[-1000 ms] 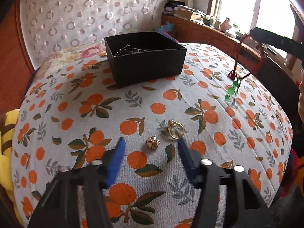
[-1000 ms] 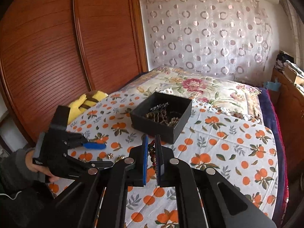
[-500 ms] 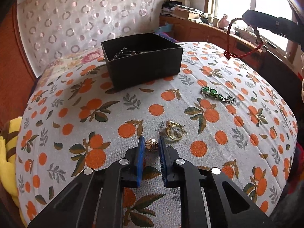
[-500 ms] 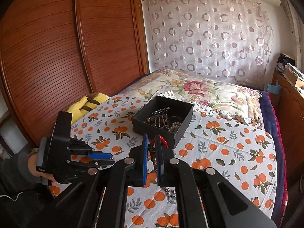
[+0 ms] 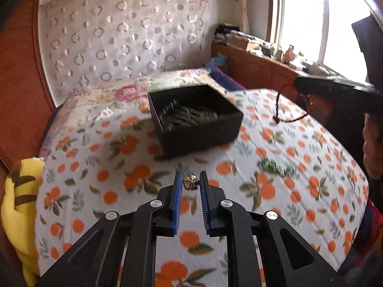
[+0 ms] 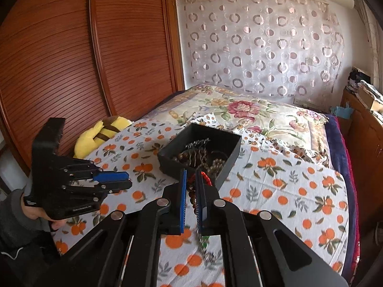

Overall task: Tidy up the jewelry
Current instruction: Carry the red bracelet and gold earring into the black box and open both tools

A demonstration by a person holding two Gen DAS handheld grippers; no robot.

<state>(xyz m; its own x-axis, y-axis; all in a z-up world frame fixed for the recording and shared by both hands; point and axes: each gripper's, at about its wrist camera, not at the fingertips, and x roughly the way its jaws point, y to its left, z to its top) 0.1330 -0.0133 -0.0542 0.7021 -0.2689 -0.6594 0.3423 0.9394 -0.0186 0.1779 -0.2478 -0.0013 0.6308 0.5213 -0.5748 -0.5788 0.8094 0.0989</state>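
Observation:
My left gripper is shut on a small gold flower earring and holds it above the orange-print cloth, short of the black jewelry box. The box holds several chains and beads. My right gripper is shut on a red cord bracelet with beads, just in front of the box. In the left wrist view the red cord hangs from the right gripper to the right of the box. A green bracelet lies on the cloth. The left gripper also shows in the right wrist view.
A yellow plush toy lies at the bed's left edge. A wooden wardrobe stands on the left. A wooden cabinet with clutter runs under the window on the right. A floral quilt lies behind the box.
My left gripper closed on the gold earring and lifted it off the cloth toward the box. The green bracelet dropped from the right gripper onto the cloth. The right gripper moved nearer the box.

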